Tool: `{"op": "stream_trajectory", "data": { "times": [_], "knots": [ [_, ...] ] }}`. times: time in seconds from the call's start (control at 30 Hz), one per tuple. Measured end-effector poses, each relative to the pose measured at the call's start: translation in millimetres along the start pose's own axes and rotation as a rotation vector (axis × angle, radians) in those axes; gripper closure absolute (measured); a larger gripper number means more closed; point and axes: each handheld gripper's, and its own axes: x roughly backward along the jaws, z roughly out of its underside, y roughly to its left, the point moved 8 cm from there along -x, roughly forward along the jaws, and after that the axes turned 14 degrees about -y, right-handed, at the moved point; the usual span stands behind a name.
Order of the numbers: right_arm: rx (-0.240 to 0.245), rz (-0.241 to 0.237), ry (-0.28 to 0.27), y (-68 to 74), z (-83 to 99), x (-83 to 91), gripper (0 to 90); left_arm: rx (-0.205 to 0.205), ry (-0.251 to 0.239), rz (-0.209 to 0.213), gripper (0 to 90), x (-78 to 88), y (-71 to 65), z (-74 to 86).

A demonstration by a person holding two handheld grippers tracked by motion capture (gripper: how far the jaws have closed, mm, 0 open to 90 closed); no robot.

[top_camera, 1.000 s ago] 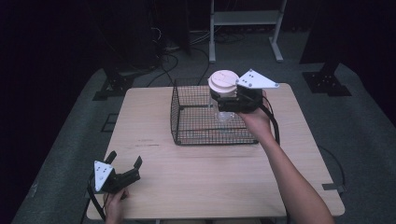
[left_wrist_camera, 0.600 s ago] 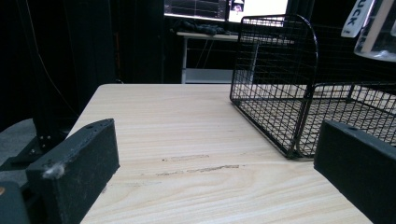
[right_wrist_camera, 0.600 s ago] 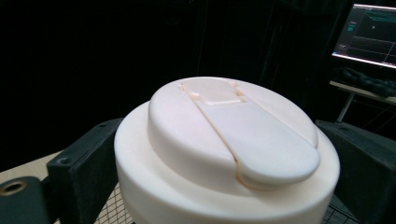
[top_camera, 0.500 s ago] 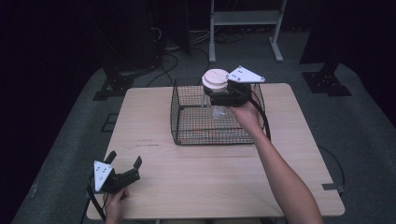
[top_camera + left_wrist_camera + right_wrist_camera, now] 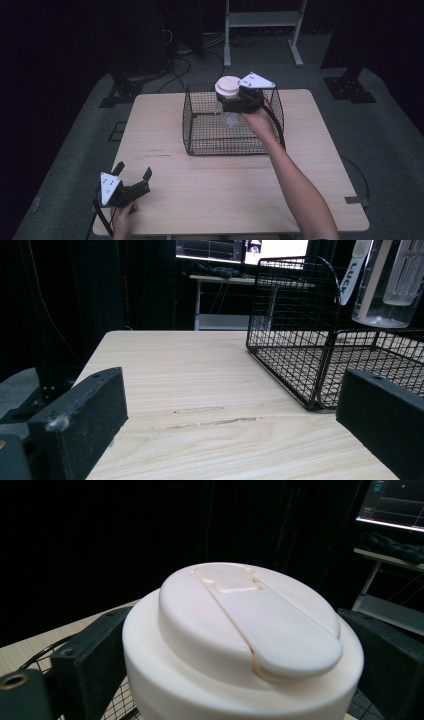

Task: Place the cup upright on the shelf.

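Observation:
A clear bottle (image 5: 229, 116) with a wide cream lid (image 5: 228, 87) hangs over the black wire basket (image 5: 200, 127) at the back of the table. My right gripper (image 5: 231, 99) is shut on it just under the lid. In the right gripper view the cream lid (image 5: 240, 645) sits between the two black jaws. The bottle's clear bottom (image 5: 382, 285) hangs above the basket (image 5: 295, 335) in the left gripper view. My left gripper (image 5: 134, 178) rests open near the table's front left corner, nothing between its jaws.
The light wooden table (image 5: 210, 195) stands on a grey floor with dark surroundings. A white metal stand (image 5: 260, 22) and cables lie behind the table. The person's right forearm (image 5: 295, 180) crosses the table's right half.
The right gripper has carried the bottle a little leftward and toward the back over the basket. The left gripper has stayed put.

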Motion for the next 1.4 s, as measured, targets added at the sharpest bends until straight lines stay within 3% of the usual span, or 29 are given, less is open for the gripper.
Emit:
{"op": "stream_trajectory", "data": {
  "times": [1.13, 1.33, 1.4],
  "knots": [
    [-0.014, -0.015, 0.050, -4.5, 53.4, -32.2, 4.7, 0.004, -0.008, 0.000, 0.0, 0.1, 0.1, -0.7],
    [-0.018, -0.013, 0.081, -6.9, 63.9, -35.5, 4.7, 0.004, -0.006, 0.002, 0.0, -0.1, -0.2, -0.5],
    [0.003, -0.006, 0.107, -6.8, 68.9, -36.3, 4.7, 0.004, -0.007, 0.001, 0.0, 0.0, -0.1, -0.6]
  ]
}}
